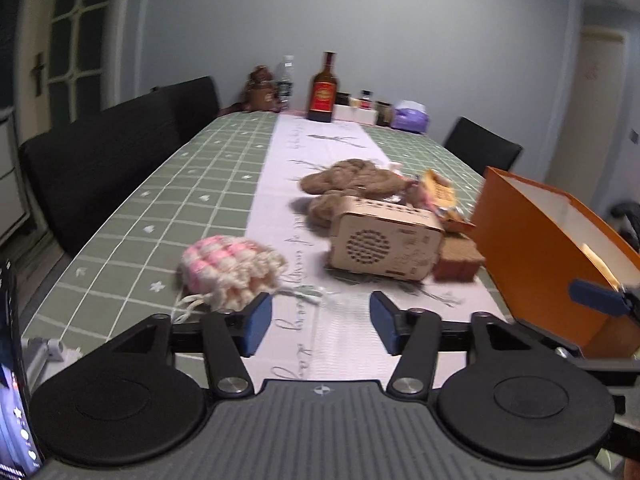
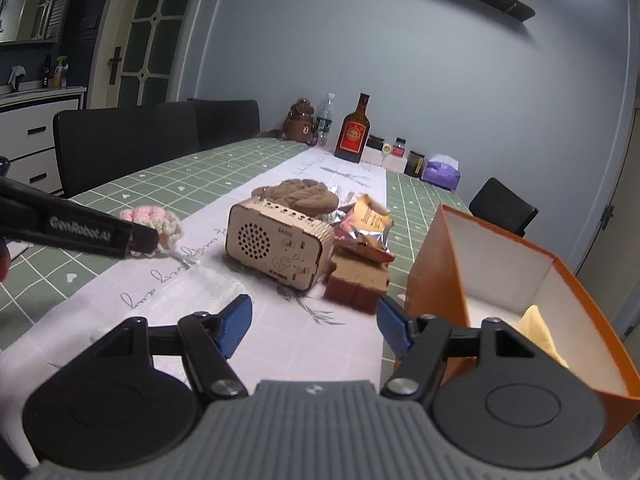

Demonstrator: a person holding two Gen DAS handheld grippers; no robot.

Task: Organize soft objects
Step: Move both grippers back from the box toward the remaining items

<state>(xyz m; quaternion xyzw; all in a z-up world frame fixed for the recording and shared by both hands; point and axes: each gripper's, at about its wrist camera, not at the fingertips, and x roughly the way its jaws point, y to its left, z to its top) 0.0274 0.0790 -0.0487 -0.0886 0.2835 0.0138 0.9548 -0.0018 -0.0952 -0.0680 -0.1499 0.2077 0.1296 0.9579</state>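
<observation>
Overhead-lit room first: grey-blue wall (image 2: 400,60), panelled glass door (image 2: 148,32) at far left, white drawer unit (image 2: 36,132) beside it. We see a long table under a green grid cloth (image 1: 132,224) w/ a white runner (image 1: 288,184) down the middle, cursive script printed on it, not legible. Black chairs (image 2: 128,140) line the left side, one more (image 2: 504,204) on the right.

Next in size, an open orange box (image 2: 500,264) w/ white inside sits at the right edge, something pale yellow in it. Mid-runner: wooden radio-shaped box (image 2: 276,240), speaker grille, "RADIO" and a guitar engraving on its front. Touching its far side, a brown yarn skein (image 1: 348,180); to its right, crinkly snack packets (image 2: 364,224) and a brown sponge block (image 2: 356,280). The pink-and-white knit pouch (image 1: 232,272) lies on the cloth just left of the runner, close to the left gripper's (image 1: 316,326) left fingertip.

Far end: amber bottle w/ red label (image 2: 354,132), water bottle (image 2: 325,120), brown bear jar (image 2: 300,122), small jars, purple tissue pack (image 2: 440,172). Label text too small to read.

Both claws are spread apart, nothing between the blue pads. Right gripper (image 2: 314,326) hovers above the runner near the box. "GenRobot.AI" reads on the left gripper's arm in the right wrist view.
</observation>
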